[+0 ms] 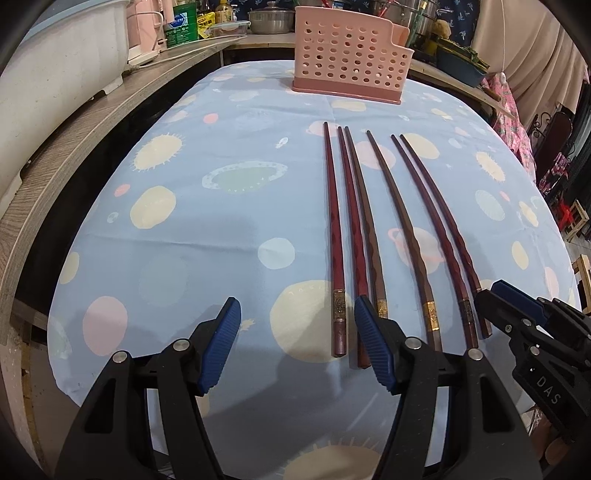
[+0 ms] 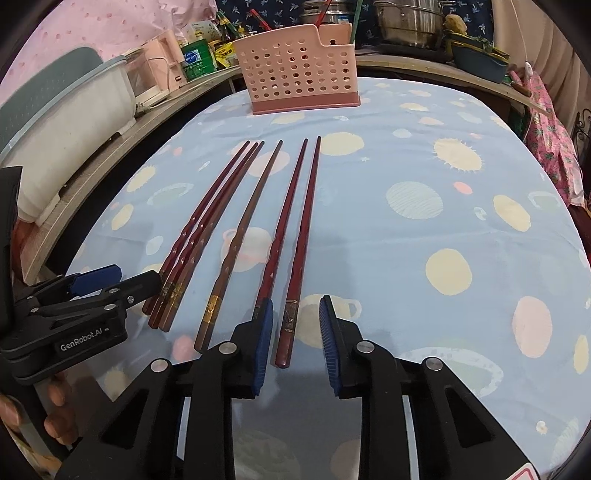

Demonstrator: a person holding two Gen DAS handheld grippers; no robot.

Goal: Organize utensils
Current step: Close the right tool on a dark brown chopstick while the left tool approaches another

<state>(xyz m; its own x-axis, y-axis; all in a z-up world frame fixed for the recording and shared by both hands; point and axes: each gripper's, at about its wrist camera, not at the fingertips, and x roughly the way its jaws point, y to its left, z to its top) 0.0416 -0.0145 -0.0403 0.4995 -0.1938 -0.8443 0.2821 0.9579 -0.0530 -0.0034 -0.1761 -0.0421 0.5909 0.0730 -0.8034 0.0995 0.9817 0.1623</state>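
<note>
Bare cloth (image 1: 177, 258) left of chopsticks (image 1: 369, 229); holder (image 1: 347, 59) blocks far edge.

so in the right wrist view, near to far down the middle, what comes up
right claw → rightmost chopstick, lying between its open fingers → bare stretch of blue patterned tablecloth → pink perforated utensil basket → steel pots on the counter behind

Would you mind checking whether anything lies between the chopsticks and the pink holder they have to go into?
Nothing visible does. Only bare tablecloth separates the tips of the chopsticks from the pink holder. The right gripper already straddles the rightmost chopstick's handle, unobstructed.
</note>
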